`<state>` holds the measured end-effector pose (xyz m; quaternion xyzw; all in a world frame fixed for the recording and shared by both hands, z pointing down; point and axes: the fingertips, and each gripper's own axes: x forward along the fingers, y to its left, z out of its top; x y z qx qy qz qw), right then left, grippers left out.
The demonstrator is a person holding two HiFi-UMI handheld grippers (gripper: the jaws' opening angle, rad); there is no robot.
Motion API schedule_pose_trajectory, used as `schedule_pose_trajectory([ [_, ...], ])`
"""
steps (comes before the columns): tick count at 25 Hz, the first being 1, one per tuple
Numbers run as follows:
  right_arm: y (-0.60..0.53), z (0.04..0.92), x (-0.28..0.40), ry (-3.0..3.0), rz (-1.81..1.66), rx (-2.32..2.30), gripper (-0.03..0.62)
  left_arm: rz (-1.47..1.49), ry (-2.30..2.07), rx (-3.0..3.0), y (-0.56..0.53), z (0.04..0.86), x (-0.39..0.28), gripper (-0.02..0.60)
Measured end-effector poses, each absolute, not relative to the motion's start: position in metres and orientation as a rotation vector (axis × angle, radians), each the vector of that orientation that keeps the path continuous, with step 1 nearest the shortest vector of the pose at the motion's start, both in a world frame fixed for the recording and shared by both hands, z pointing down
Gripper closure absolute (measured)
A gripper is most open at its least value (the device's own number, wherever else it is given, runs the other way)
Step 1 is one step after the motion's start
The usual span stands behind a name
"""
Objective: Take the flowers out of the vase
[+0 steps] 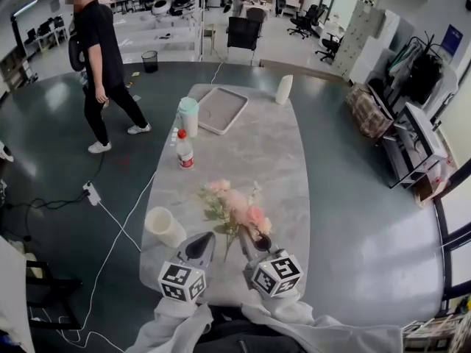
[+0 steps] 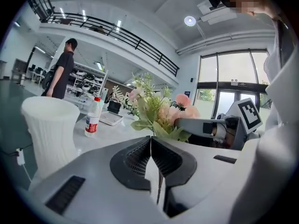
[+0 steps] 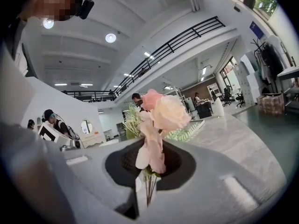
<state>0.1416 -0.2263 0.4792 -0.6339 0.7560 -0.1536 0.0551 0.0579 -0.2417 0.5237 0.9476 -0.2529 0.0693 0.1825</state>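
Squarely between jaws of the right gripper, stems of the flowers.

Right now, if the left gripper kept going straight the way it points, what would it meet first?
Probably the flowers just beyond its tips, though depth is unclear; the white vase stands left of that line.

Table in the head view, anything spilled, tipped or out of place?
Nothing spilled or tipped: the white vase and bottle stand upright. Only the flowers are out of the vase, their stems pinched in the left gripper and right gripper.
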Motion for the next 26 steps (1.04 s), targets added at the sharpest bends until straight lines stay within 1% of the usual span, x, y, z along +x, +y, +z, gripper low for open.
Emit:
schedule_pose_trajectory([
  [26,-0.233,0.483,0.136,2.296,-0.474,-1.916,0.562,0.218,-0.696,2.652,-0.235,0.535,0.051,0.577],
])
